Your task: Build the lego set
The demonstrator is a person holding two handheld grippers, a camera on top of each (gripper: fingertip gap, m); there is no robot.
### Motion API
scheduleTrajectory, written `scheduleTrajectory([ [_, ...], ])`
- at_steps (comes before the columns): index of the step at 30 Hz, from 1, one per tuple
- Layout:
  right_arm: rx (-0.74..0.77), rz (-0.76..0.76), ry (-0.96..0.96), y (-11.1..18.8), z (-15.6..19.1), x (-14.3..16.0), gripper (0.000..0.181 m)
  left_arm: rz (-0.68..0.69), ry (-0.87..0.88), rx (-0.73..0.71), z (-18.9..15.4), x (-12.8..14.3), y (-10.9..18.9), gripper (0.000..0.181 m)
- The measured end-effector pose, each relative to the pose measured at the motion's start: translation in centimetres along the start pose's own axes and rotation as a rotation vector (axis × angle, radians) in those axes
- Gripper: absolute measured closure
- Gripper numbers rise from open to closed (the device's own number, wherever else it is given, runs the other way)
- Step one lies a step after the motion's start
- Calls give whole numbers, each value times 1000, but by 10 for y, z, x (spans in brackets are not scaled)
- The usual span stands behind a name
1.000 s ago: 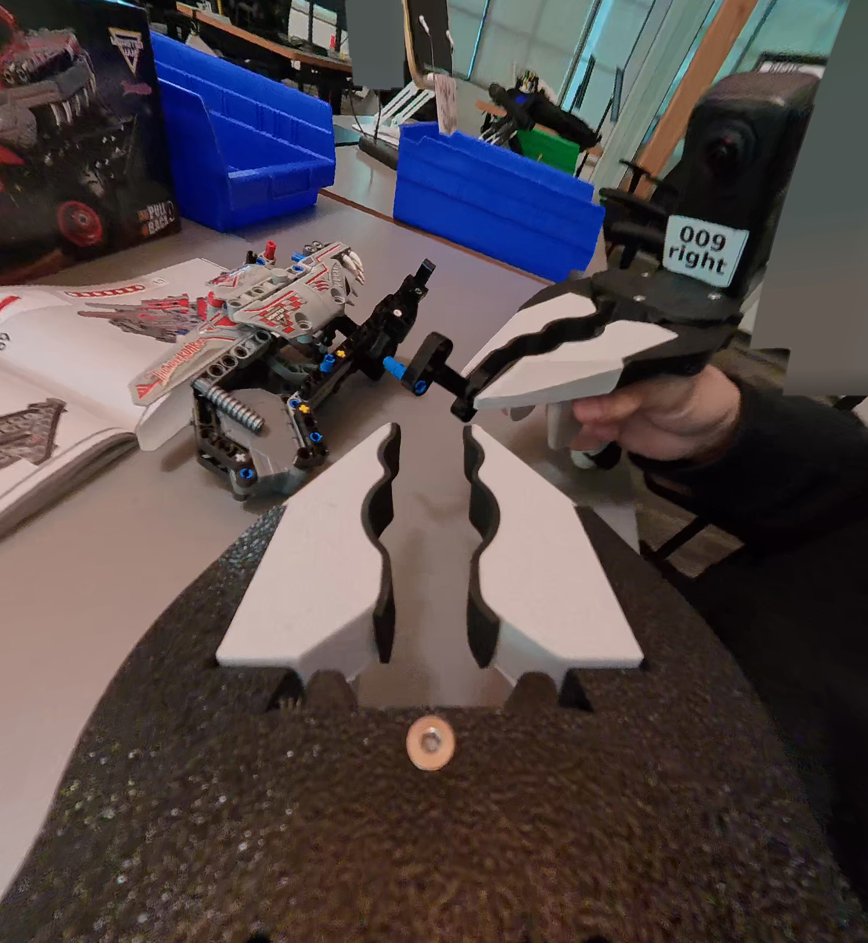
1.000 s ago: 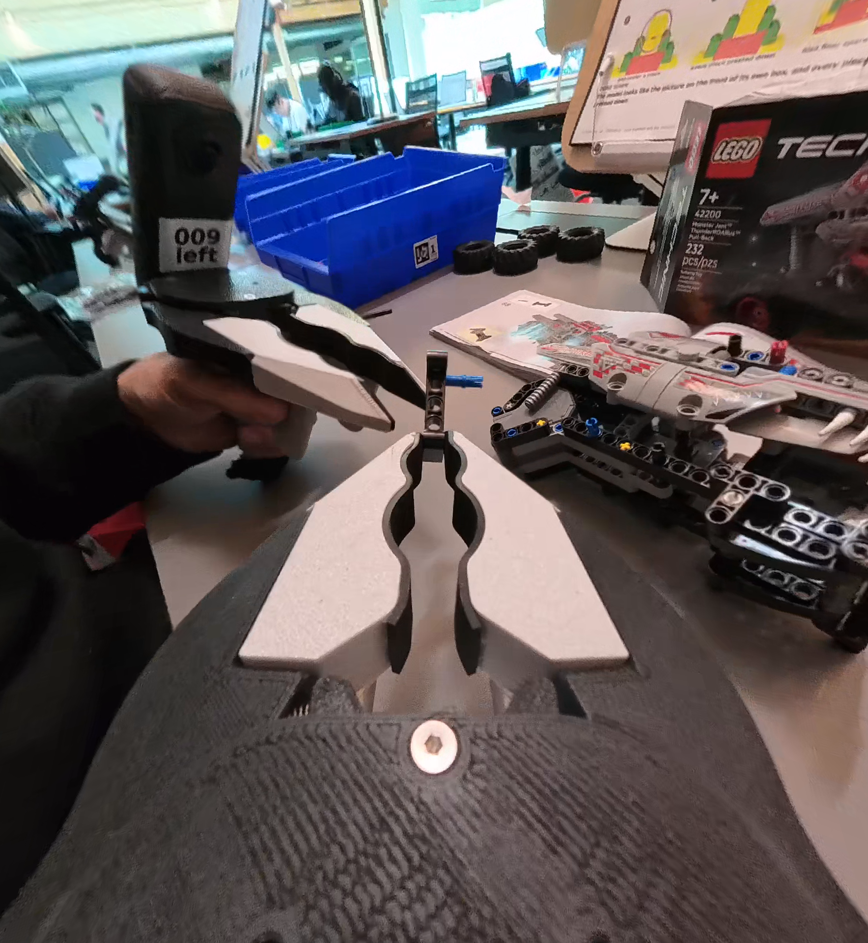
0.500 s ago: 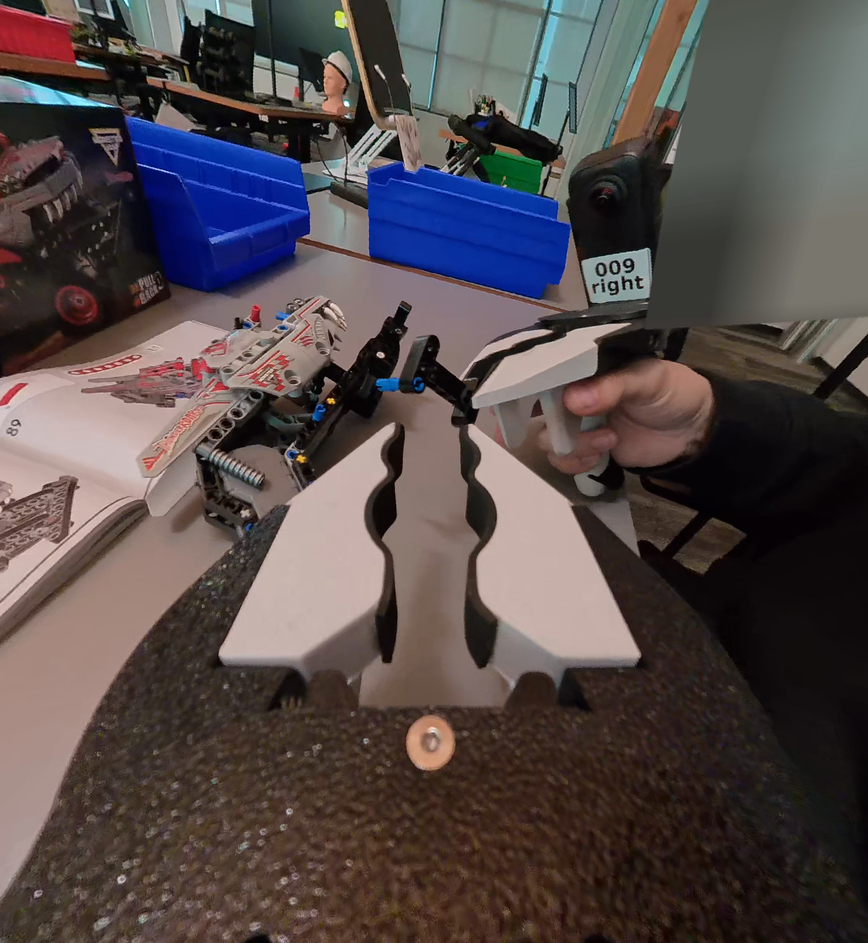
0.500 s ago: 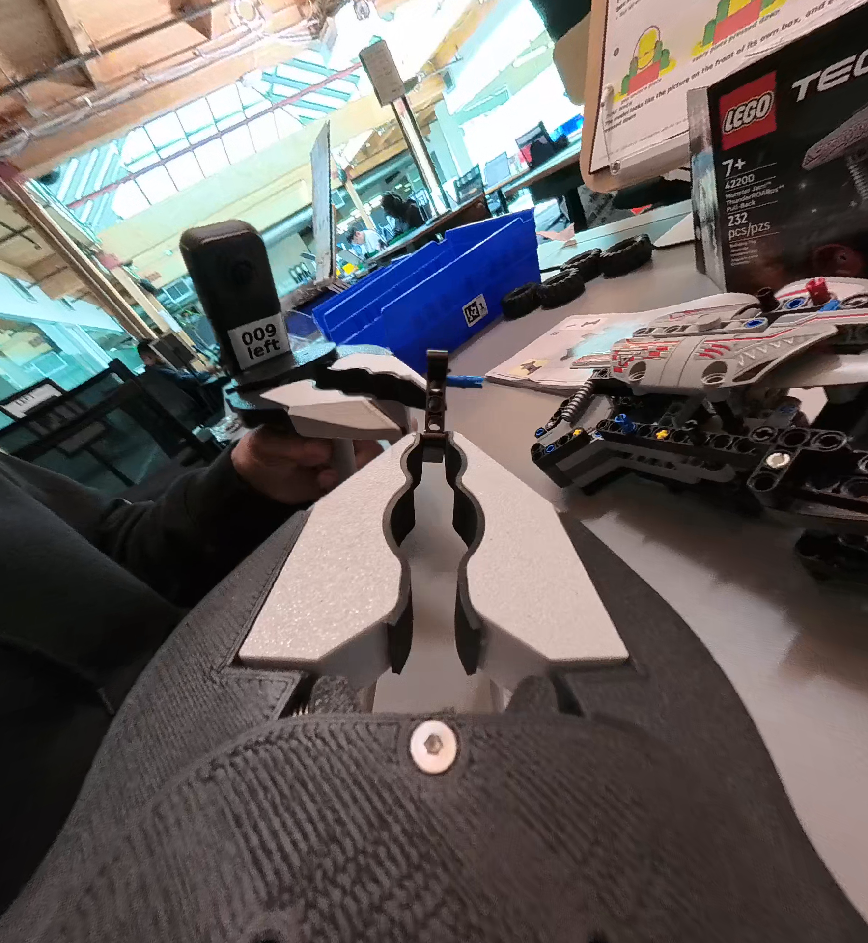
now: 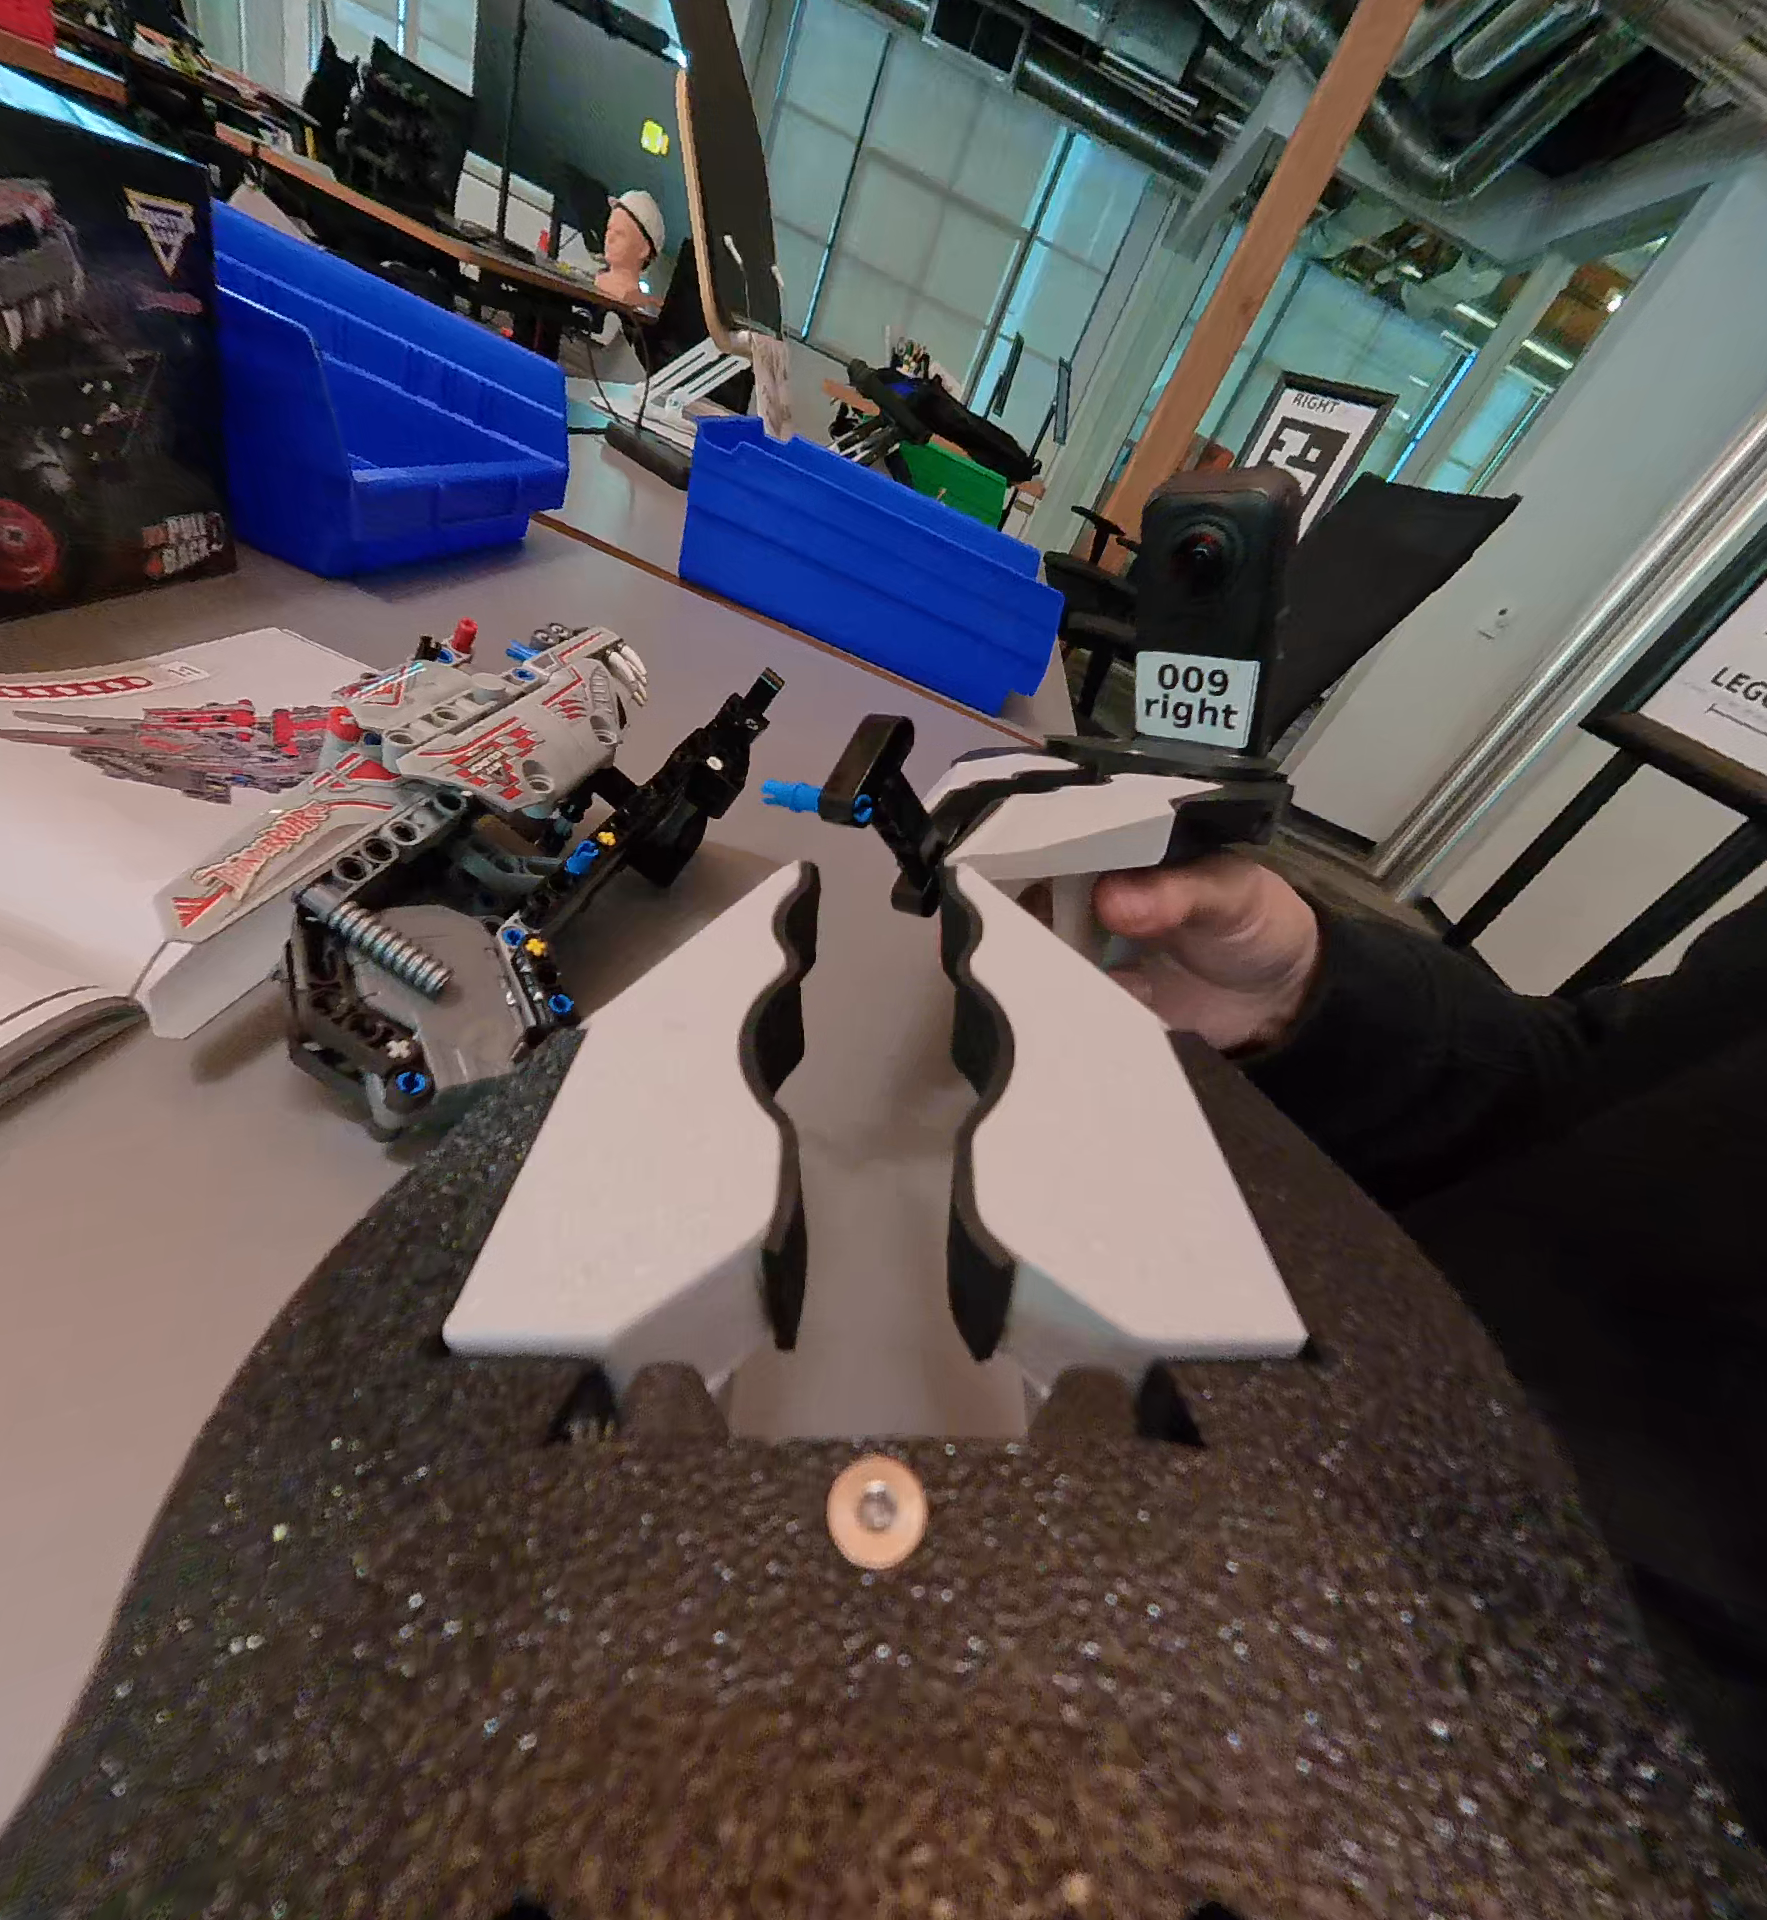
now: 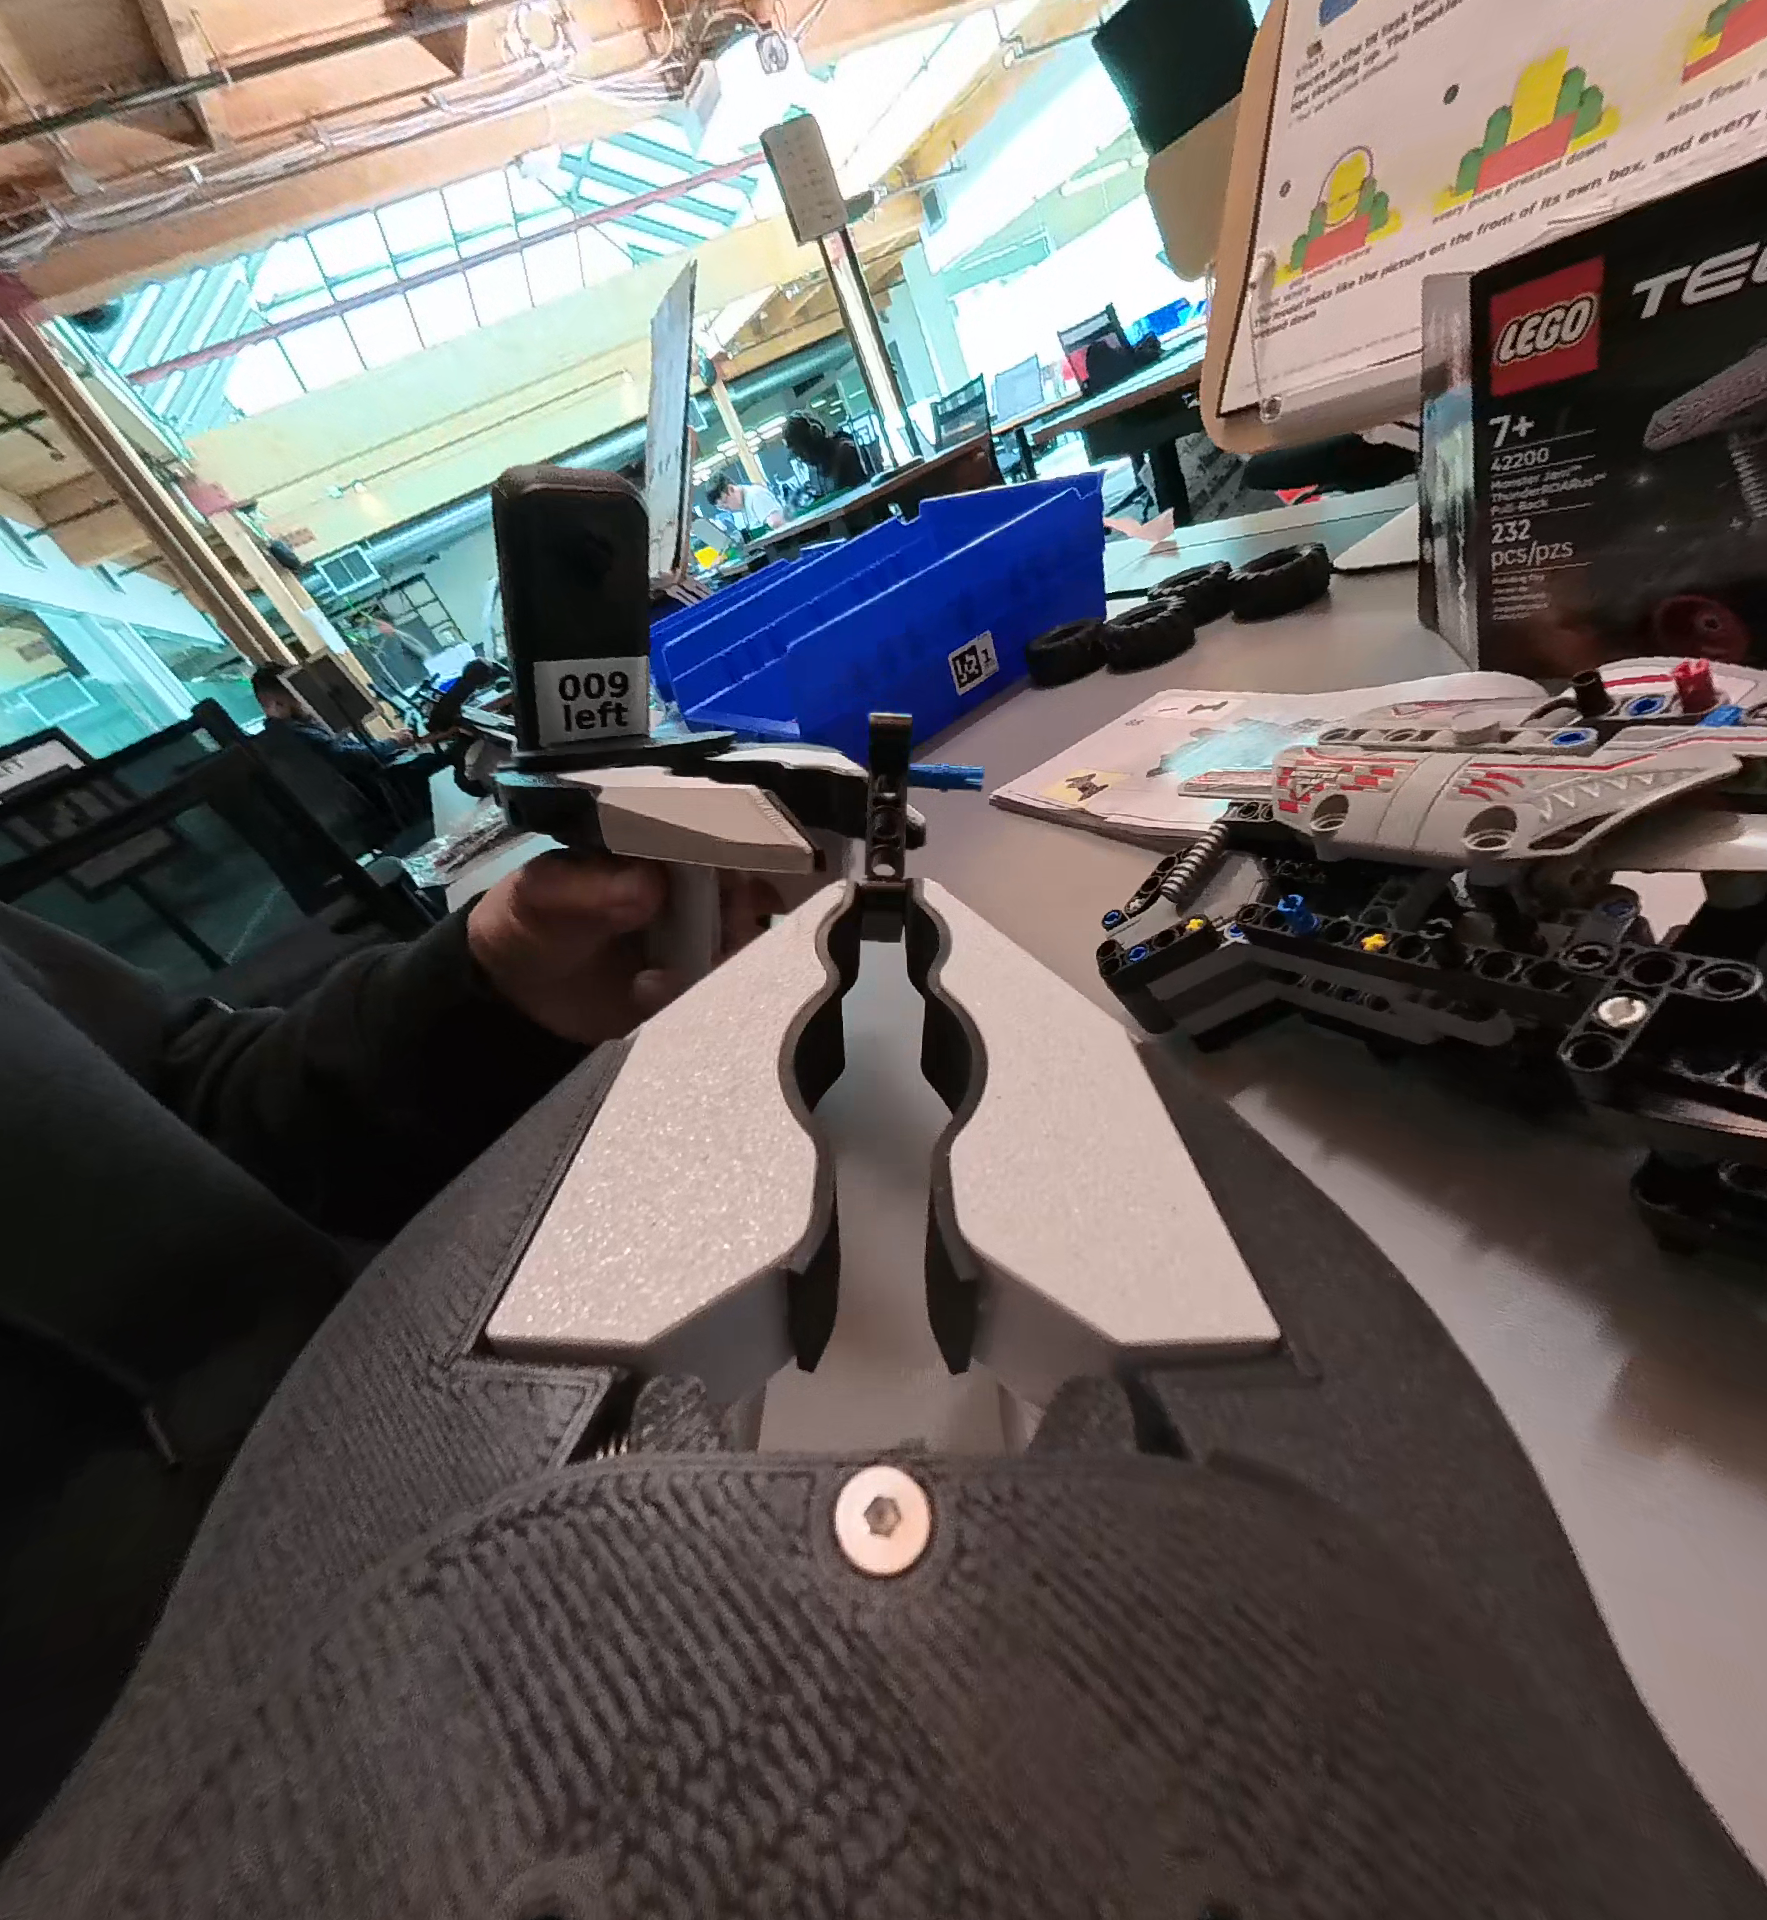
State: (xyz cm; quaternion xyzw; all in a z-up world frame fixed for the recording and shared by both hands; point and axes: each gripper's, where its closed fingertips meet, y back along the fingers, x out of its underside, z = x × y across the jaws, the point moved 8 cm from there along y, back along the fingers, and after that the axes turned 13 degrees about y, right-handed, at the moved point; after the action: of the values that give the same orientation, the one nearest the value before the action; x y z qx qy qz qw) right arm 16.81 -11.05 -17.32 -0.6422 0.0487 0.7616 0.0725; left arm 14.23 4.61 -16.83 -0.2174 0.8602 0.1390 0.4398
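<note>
My right gripper (image 6: 884,902) is shut on the lower end of a black lego beam (image 6: 885,821), held upright above the table. A blue pin (image 6: 946,774) sticks out of the beam's top, toward the model. In the left wrist view the beam (image 5: 874,790) and pin (image 5: 791,795) hang just beyond my left gripper (image 5: 877,883), which is open and empty. The right gripper (image 5: 936,868) almost touches my left gripper's right fingertip. The half-built grey, red and black lego model (image 5: 463,831) stands on the table to the left; the right wrist view shows it (image 6: 1481,883) on the right.
An open instruction booklet (image 5: 48,790) lies under the model's far side. The lego box (image 6: 1637,468) stands behind it. Two blue bins (image 5: 370,436) (image 5: 858,561) sit at the back. Black tyres (image 6: 1170,613) lie by a bin. The table edge (image 5: 962,707) runs close on the right. Both grippers' tips are close together, under 4 cm apart.
Both grippers have tilted upward. The right gripper, still shut on the beam, has drawn closer to the left gripper's tips. The left gripper stays open.
</note>
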Motion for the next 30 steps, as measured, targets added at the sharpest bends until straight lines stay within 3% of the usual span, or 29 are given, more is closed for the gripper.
scheduleTrajectory([
  [4, 32, 8, 79, 1, 0, -1, 174, -11, 4, -12, 3, -2, 6, 160],
  [6, 89, 25, 219, 2, 2, -3, 174, -22, -2, -3, 3, -4, 9, 159],
  [11, 422, 224, 1169, 1, 15, -9, 175, -14, 17, 35, 3, -10, 16, 151],
  [17, 532, 372, 1875, -10, 21, 0, 175, 17, 132, 67, 6, -22, 18, 144],
  [21, 508, 399, 1998, -14, 18, 3, 175, 109, 109, 35, 7, -24, 14, 141],
  [25, 465, 412, 2059, -11, 15, 4, 175, 127, -276, -93, -2, -33, 13, 136],
  [27, 455, 410, 2090, -8, 13, 4, 175, 175, -439, -140, -5, -36, 10, 144],
  [30, 429, 427, 2130, -3, 8, 7, 175, 236, -483, -124, -7, -40, 0, 150],
])
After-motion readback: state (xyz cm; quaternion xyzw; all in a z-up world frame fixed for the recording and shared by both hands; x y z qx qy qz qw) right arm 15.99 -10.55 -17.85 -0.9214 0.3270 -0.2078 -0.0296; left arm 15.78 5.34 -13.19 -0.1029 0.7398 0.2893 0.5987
